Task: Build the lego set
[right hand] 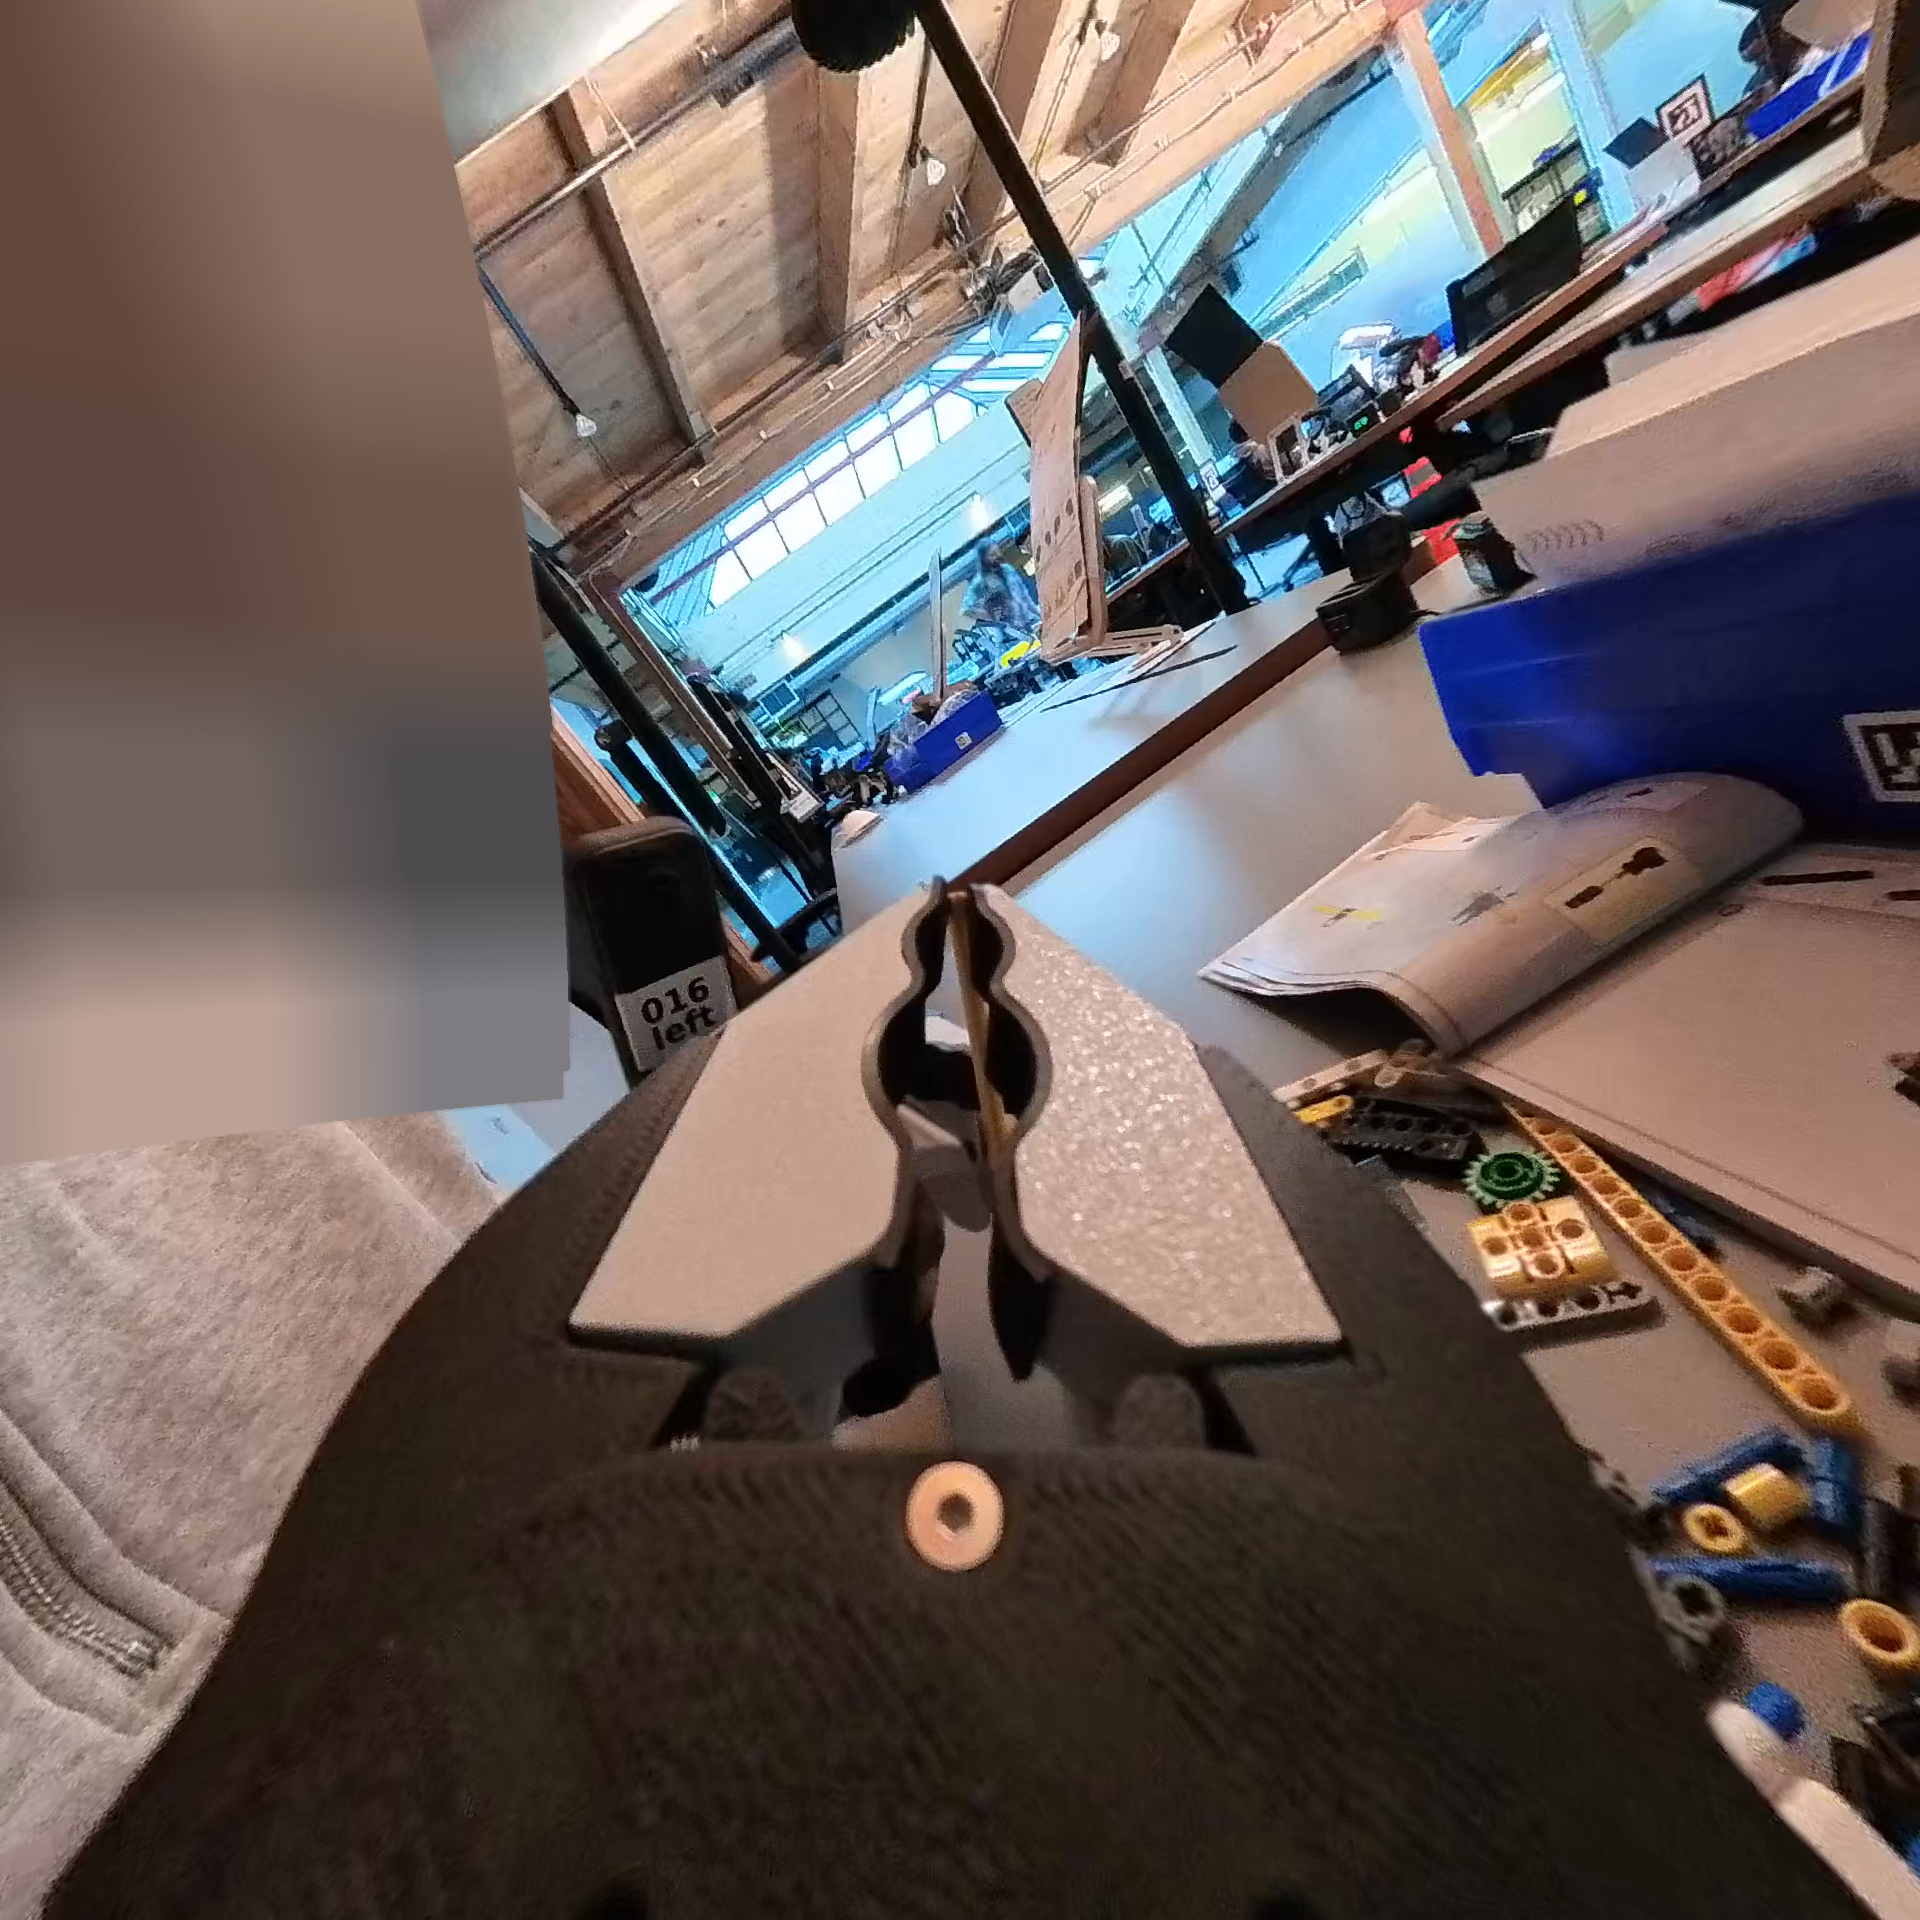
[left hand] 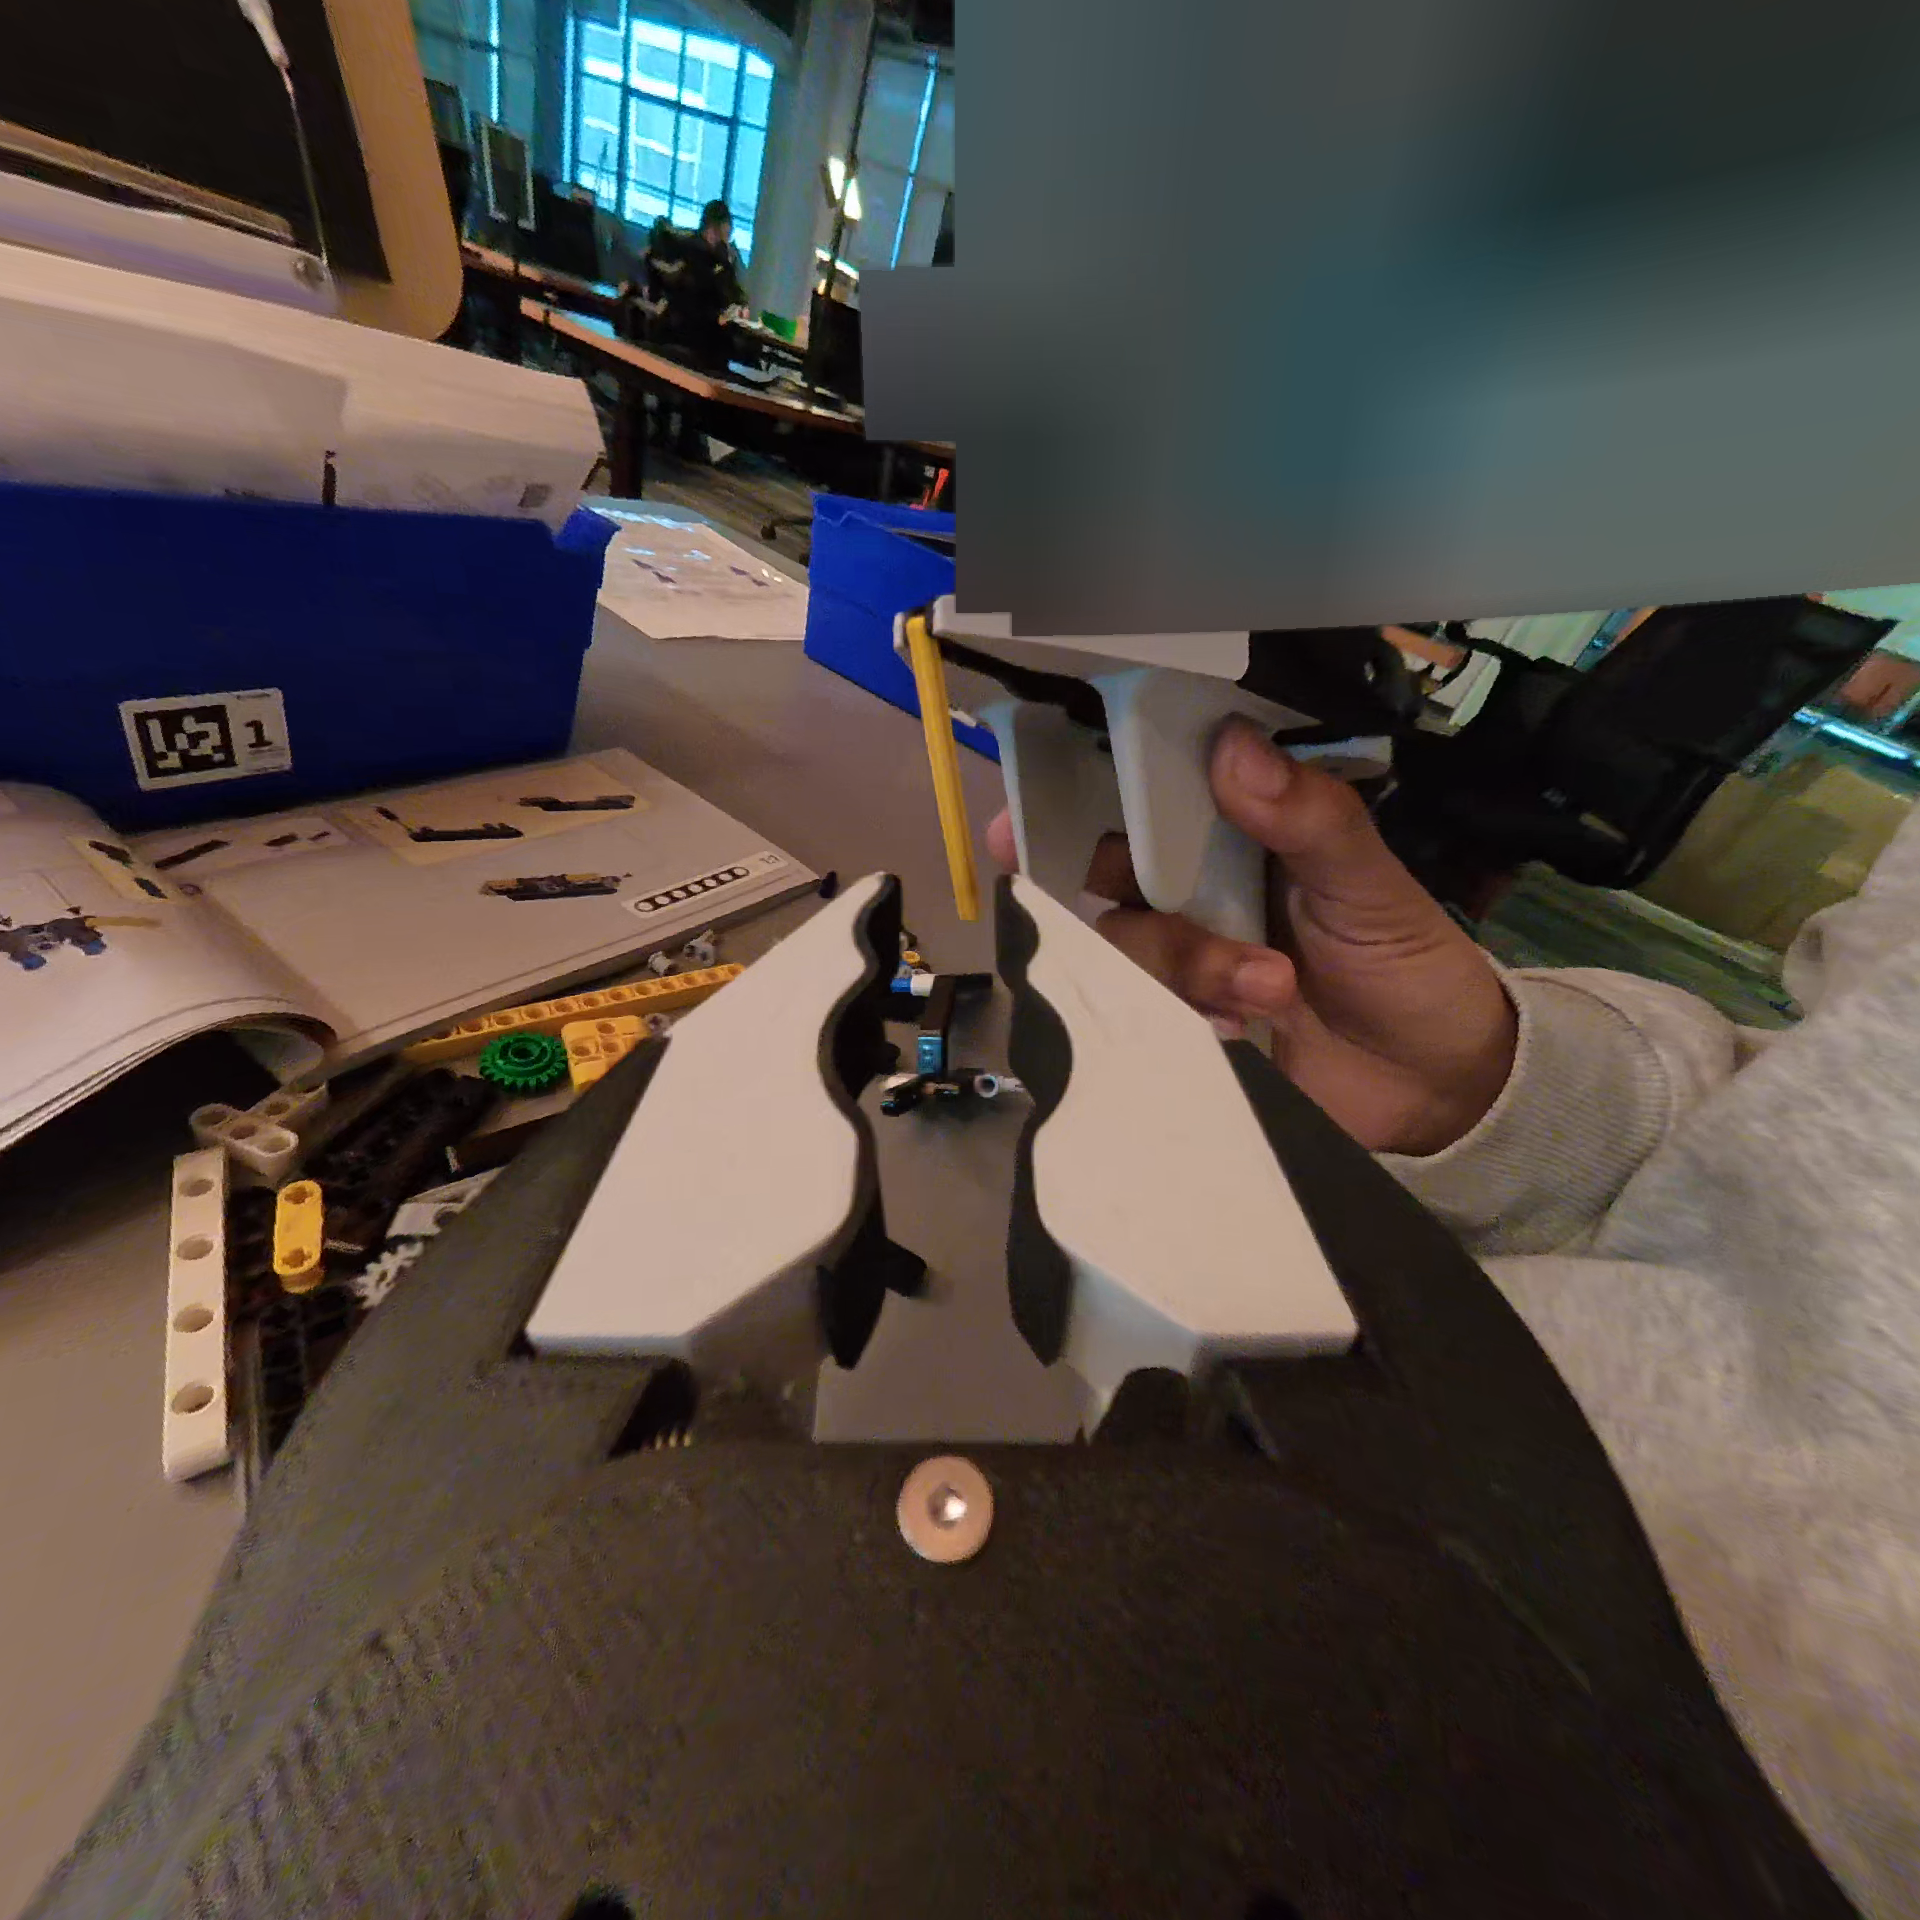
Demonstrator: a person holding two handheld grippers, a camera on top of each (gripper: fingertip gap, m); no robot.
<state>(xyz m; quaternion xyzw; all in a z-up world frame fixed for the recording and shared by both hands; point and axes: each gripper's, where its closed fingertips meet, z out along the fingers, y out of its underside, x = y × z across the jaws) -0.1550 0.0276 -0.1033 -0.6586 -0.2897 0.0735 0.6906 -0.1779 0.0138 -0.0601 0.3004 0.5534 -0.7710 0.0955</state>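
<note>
In the left wrist view my left gripper (left hand: 945, 894) is open and empty, low over the grey table. A small black Lego assembly (left hand: 940, 1049) with blue and white pins lies on the table, seen through the gap between its fingers. Above it, my right gripper, held by a hand (left hand: 1340, 935), grips a long thin yellow axle (left hand: 943, 769) that hangs tip down just over the left fingertips. In the right wrist view my right gripper (right hand: 951, 904) is shut on that yellow axle (right hand: 977, 1039), which runs along the gap between its fingers.
An open instruction booklet (left hand: 468, 862) lies in front of a blue bin (left hand: 312, 623); a second blue bin (left hand: 862, 592) stands behind. Loose pieces lie left: a yellow beam (left hand: 582, 1013), green gear (left hand: 523, 1060), white beam (left hand: 195, 1309). More blue and yellow pins (right hand: 1756, 1527) lie on the right. About 5 cm separates my left fingertips from my right.
</note>
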